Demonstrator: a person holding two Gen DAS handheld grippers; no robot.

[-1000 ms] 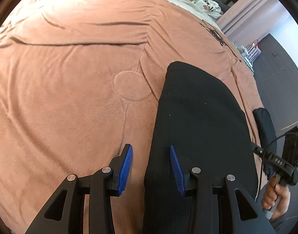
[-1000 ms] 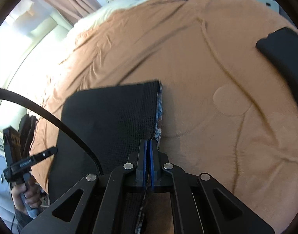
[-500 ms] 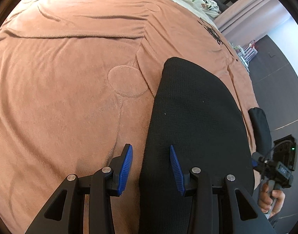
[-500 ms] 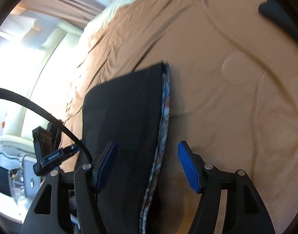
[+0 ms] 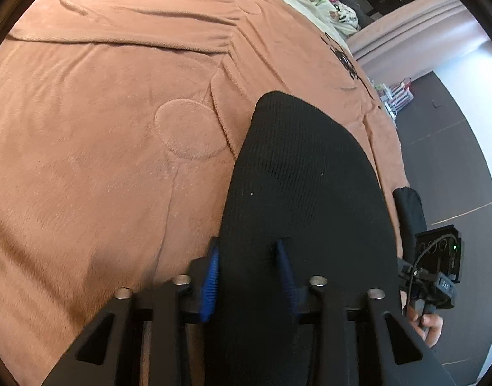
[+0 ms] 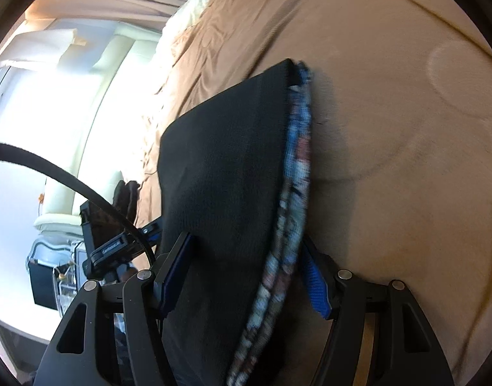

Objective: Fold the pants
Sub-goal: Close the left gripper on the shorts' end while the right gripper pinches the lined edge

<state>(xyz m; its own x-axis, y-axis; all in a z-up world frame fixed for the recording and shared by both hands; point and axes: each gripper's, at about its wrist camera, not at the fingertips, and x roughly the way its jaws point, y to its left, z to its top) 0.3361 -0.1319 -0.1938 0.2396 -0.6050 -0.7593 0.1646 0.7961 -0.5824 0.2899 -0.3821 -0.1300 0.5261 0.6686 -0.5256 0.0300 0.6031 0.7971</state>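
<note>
Pants (image 5: 303,177) (black ribbed knit, patterned lining) lie folded on plush blanket (image 5: 85,148).

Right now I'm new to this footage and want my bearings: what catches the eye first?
The folded black pants dominate, lying on the brown blanket that covers the bed. In the right wrist view a blue patterned lining peeks from the fold's edge. The left gripper, jaws just closing, straddles the near end of the pants; the right gripper stands open around it.
</note>
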